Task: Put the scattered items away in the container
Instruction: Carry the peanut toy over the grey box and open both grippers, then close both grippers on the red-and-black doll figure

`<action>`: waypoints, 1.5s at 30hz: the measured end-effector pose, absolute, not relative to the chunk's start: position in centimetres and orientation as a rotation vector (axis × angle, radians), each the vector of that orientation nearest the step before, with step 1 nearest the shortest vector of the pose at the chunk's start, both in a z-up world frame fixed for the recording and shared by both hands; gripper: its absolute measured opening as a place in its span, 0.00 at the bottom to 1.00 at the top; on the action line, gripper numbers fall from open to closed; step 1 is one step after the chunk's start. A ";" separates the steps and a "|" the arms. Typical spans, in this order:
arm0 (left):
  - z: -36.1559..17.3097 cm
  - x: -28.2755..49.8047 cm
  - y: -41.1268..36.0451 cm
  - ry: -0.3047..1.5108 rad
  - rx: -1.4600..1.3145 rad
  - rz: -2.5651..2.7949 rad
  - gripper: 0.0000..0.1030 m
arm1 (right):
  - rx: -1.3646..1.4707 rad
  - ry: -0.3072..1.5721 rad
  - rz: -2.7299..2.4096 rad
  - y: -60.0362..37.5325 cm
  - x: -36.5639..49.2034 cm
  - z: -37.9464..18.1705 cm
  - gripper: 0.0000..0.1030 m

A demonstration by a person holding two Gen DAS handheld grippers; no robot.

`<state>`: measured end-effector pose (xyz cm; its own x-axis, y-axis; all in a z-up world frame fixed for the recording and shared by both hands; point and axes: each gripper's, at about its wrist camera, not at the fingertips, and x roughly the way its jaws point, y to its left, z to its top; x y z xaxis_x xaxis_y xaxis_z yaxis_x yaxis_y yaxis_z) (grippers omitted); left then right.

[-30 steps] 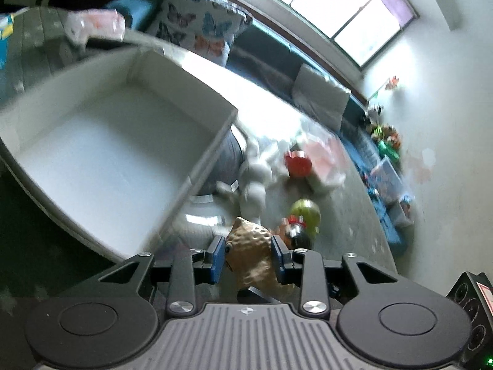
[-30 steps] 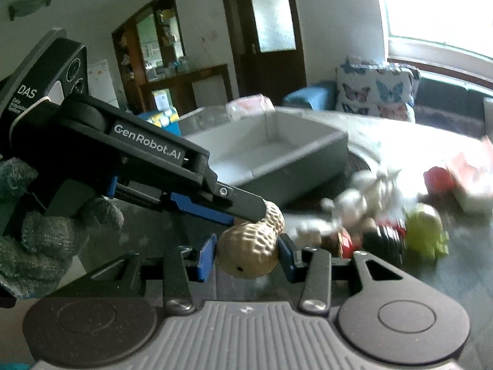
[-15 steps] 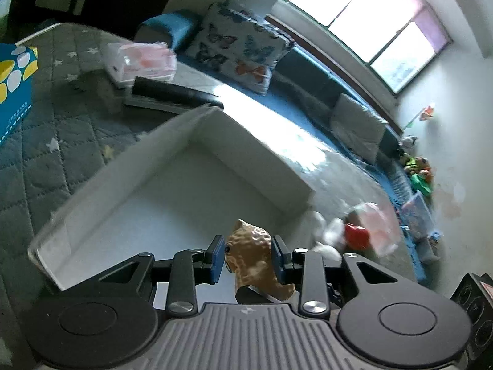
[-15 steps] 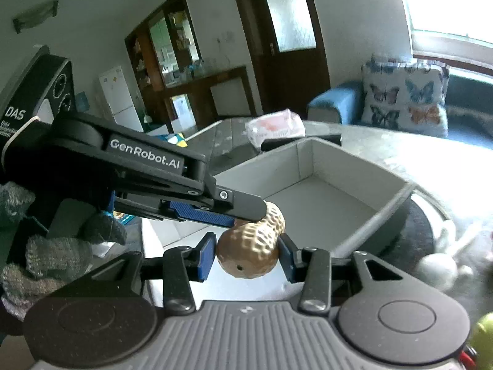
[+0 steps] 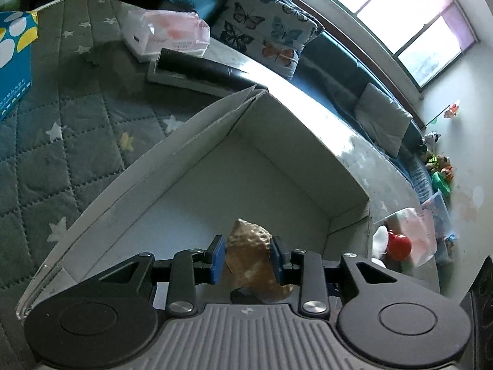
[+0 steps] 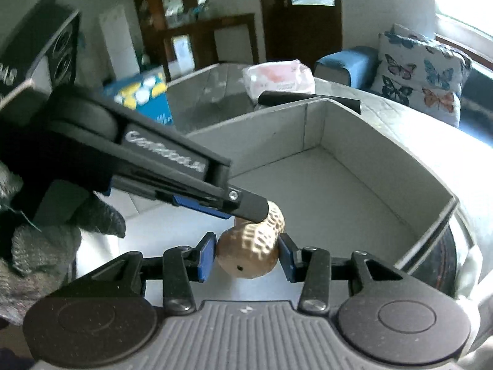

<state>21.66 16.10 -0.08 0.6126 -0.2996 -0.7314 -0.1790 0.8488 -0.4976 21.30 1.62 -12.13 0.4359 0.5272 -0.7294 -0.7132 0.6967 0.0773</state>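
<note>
Both grippers clamped around one peanut toy.

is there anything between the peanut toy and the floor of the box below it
Nothing visible does. The peanut toy, gripped by both the right tongs and the left tongs, hangs over the bare floor of the open grey box; no lid or item lies beneath.
</note>
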 end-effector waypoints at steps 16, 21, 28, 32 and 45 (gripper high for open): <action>1.1 20.7 15.3 0.865 -0.527 -0.066 0.34 | -0.300 0.746 0.735 2.1 21.5 -11.9 0.51; 2.4 19.3 14.5 0.825 -0.492 -0.071 0.34 | -0.261 0.686 0.728 0.4 20.1 -10.3 0.57; 4.6 17.1 12.5 0.769 -0.448 -0.093 0.34 | -0.191 0.609 0.708 -3.2 17.4 -8.1 0.62; 5.3 15.8 10.9 0.749 -0.429 -0.124 0.34 | -0.160 0.587 0.693 -5.4 15.7 -7.5 0.62; 5.3 12.4 3.8 0.761 -0.393 -0.275 0.34 | -0.133 0.564 0.605 -12.2 10.3 -7.9 0.63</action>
<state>12.38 3.80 5.33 0.6944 -0.3789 -0.6117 0.0993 0.8925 -0.4400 10.34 -12.21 -7.90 0.6772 0.5018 -0.5382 -0.5723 0.8189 0.0434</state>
